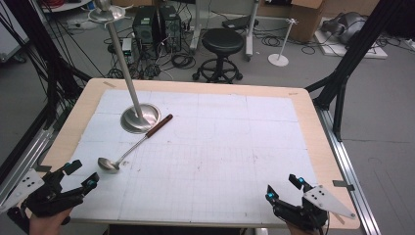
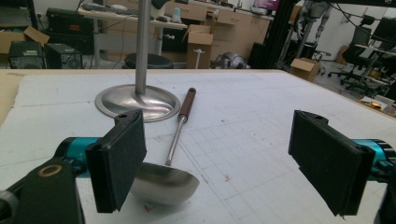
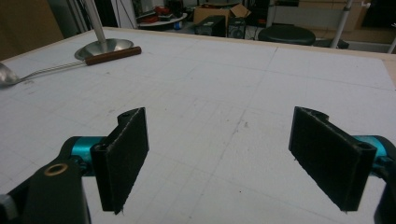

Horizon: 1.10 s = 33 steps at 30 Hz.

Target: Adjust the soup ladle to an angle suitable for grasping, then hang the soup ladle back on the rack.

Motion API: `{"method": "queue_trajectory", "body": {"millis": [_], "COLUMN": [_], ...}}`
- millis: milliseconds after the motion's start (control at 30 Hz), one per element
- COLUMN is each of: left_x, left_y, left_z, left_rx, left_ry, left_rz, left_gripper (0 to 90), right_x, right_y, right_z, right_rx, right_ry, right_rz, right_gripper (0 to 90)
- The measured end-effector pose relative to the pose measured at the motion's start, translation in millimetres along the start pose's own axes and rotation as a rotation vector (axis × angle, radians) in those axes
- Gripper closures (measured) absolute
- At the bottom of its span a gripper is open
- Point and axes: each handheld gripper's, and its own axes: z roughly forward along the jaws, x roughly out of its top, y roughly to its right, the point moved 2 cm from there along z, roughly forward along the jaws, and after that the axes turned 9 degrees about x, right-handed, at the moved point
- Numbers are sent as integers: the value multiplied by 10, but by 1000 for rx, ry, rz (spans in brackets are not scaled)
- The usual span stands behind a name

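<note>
Hovering at the counter's (image 1: 313,147) near left corner, the left gripper (image 1: 80,176) has its fingers (image 2: 119,163) released and empty, just short of the ladle (image 1: 132,147). Its bowl lies near the left edge, its brown handle touching the steel stand (image 1: 140,117) farther back. At the near right corner, the right gripper (image 1: 284,188) is spread wide, empty.

Lab: computer towers (image 1: 156,27), floor cables (image 1: 181,61)
</note>
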Motion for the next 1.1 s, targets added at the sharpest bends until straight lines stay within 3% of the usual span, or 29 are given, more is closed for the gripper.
{"method": "queue_trajectory", "body": {"millis": [1100], "left_x": [7], "left_y": [11], "left_z": [45], "left_rx": [-14], "left_ry": [-11], "left_rz": [1], "left_gripper": [194], "right_x": [20], "right_y": [-48], "right_z": [14], "right_rx": [13], "right_ry": [-4], "right_rz": [-2], "right_gripper": [188]}}
